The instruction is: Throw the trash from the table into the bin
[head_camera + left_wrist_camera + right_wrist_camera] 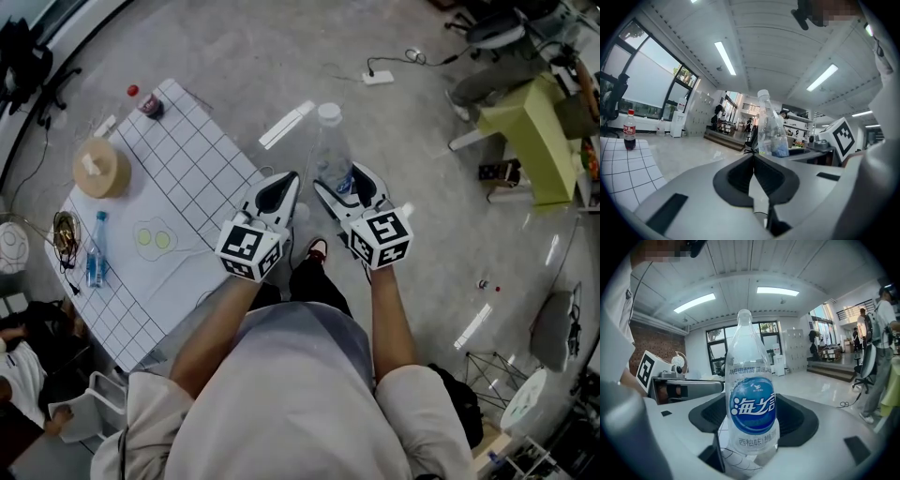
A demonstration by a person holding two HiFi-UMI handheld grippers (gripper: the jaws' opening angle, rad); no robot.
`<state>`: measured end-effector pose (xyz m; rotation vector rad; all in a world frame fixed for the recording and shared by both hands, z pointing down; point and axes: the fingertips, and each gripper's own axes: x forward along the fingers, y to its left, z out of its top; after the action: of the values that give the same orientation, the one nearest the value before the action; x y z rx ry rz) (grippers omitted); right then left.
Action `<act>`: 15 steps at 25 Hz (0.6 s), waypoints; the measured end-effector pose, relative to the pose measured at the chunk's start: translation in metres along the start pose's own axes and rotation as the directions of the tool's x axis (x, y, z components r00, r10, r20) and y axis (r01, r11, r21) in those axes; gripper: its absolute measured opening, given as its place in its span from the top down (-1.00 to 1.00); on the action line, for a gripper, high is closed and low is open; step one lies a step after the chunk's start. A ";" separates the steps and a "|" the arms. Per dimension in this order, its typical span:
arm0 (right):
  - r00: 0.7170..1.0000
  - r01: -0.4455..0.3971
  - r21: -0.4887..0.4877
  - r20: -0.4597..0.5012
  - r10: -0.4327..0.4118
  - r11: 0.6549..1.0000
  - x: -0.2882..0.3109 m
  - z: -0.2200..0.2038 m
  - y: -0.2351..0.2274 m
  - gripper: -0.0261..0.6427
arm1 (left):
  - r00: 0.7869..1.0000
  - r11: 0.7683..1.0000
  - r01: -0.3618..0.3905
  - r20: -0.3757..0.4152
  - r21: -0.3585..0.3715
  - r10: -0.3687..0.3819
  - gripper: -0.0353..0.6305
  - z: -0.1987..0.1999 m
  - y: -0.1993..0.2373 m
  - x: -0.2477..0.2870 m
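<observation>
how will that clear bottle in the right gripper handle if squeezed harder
Probably light: the clear bottle looks empty. Its thin walls look dented low down, so it may crumple or slip in the right gripper.

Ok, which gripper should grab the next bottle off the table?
Left, probably. The left gripper is empty, jaws together, and the table lies on its side. The right gripper is busy, shut on the clear bottle.

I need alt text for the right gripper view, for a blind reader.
The right gripper holds a clear plastic bottle with a blue label upright between its jaws. Behind are the left gripper and a bright hall.
</observation>
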<state>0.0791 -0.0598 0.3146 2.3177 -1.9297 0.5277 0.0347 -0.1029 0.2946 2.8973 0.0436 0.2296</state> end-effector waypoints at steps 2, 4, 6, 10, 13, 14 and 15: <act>1.000 0.012 0.004 0.006 -0.012 1.000 -0.006 -0.001 -0.013 0.00 | 1.000 1.000 0.007 -0.005 0.002 -0.007 0.87 -0.002 -0.006 0.014; 1.000 0.030 0.003 0.009 -0.030 1.000 -0.014 -0.002 -0.028 0.00 | 1.000 1.000 0.016 -0.009 0.003 -0.016 0.87 -0.003 -0.012 0.030; 0.999 0.048 0.005 0.009 -0.048 0.999 -0.023 -0.004 -0.044 0.00 | 1.000 1.000 0.025 -0.012 0.006 -0.025 0.87 -0.003 -0.019 0.046; 0.997 0.073 0.028 0.019 -0.074 0.997 -0.037 -0.011 -0.074 0.00 | 0.999 0.999 0.047 -0.013 0.023 -0.047 0.88 -0.005 -0.032 0.077; 0.994 0.103 0.043 0.029 -0.105 0.994 -0.048 -0.017 -0.097 0.00 | 0.996 0.996 0.088 0.003 0.028 -0.088 0.88 -0.006 -0.046 0.102; 0.993 0.113 0.051 0.032 -0.114 0.992 -0.051 -0.019 -0.104 0.00 | 0.995 0.995 0.099 -0.001 0.030 -0.099 0.87 -0.008 -0.051 0.110; 0.992 0.121 0.058 0.034 -0.123 0.991 -0.055 -0.021 -0.110 0.00 | 0.994 0.993 0.110 -0.007 0.032 -0.109 0.88 -0.010 -0.055 0.117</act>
<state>0.1729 0.0199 0.3345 2.4780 -1.7957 0.5364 0.1484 -0.0414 0.3095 2.9152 0.2084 0.2190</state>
